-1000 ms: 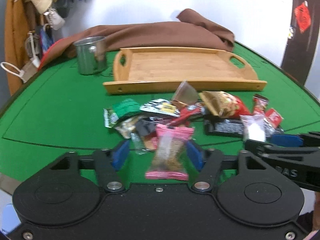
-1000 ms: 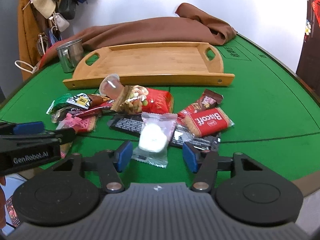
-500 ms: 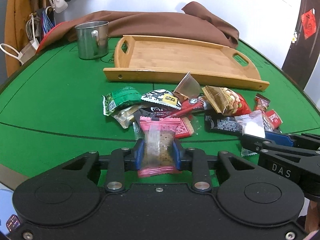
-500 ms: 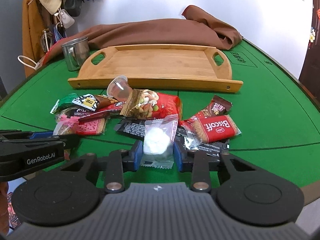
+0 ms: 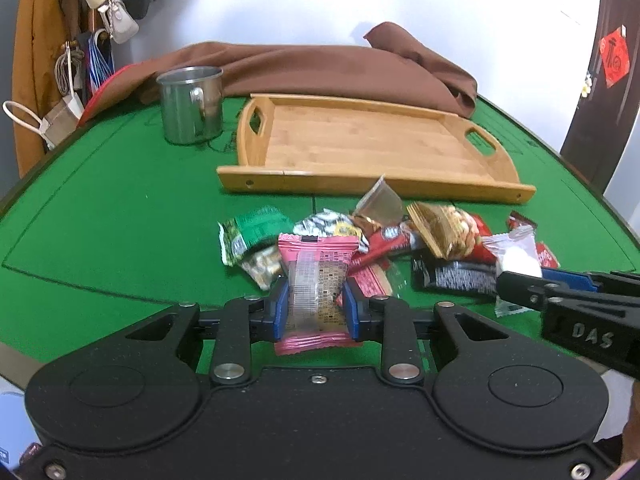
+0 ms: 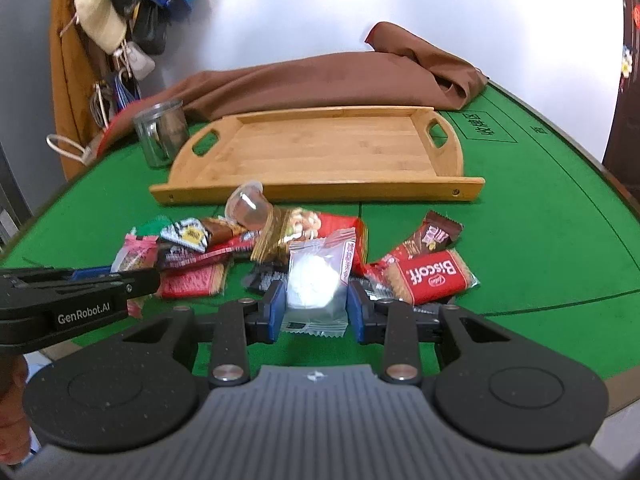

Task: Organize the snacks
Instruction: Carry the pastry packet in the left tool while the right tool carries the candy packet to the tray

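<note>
My left gripper is shut on a pink-edged clear snack packet, which it holds a little above the green table. My right gripper is shut on a clear packet with a white round cake. A heap of wrapped snacks lies on the felt just beyond both grippers, among them a red Biscoff pack and a nut bag. Behind the heap stands an empty bamboo tray. The right gripper shows at the right edge of the left wrist view, and the left gripper at the left edge of the right wrist view.
A steel mug stands left of the tray. A brown cloth lies bunched along the back of the table. Bags and a hat hang on a rack at the far left. The table's rim curves close on the right.
Both grippers went from open around their packets to shut on them, and each packet has risen slightly off the felt.
</note>
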`<state>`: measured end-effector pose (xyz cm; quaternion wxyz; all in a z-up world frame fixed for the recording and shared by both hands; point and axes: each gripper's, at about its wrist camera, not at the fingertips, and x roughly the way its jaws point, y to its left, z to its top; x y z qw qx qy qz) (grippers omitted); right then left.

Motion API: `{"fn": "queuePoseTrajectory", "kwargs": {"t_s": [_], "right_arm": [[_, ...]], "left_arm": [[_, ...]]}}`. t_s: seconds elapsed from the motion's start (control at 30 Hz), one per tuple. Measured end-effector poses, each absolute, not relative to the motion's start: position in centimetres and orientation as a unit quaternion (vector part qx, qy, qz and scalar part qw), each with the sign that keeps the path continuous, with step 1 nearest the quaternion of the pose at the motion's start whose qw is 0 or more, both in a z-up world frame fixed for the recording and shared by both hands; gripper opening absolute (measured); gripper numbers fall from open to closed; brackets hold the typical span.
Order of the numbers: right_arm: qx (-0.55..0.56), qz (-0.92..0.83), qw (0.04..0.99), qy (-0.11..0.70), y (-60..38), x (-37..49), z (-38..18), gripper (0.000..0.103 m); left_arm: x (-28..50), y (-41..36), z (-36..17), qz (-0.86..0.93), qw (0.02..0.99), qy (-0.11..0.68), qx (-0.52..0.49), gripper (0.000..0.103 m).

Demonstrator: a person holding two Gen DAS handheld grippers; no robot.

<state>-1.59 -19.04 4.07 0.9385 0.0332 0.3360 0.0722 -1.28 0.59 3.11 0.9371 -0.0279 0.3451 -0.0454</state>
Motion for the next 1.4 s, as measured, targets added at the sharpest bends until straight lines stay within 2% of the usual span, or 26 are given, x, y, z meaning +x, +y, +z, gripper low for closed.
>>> {"fn": "queuePoseTrajectory", "kwargs": {"t_s": [0.27, 0.67, 1.4], "right_arm": [[0.061, 0.084, 0.937, 0.335, -20.5, -0.1, 5.3, 0.037], [0.081, 0.092, 0.931, 0.343, -22.3, 4.1, 6.9, 0.037], [0.090, 0.062, 0.912, 0.394, -24.8, 15.4, 7.1, 0.037]], "left_arm": [[1.3, 1.6, 4.7, -0.087, 0.928, 0.355, -0.067, 0.026], [5.5, 0.7, 7.1, -0.087, 0.932, 0.347, -0.056, 0.026], [17.8, -2.6, 8.2, -0.080, 0.914, 0.394, -0.048, 0.026]]}}
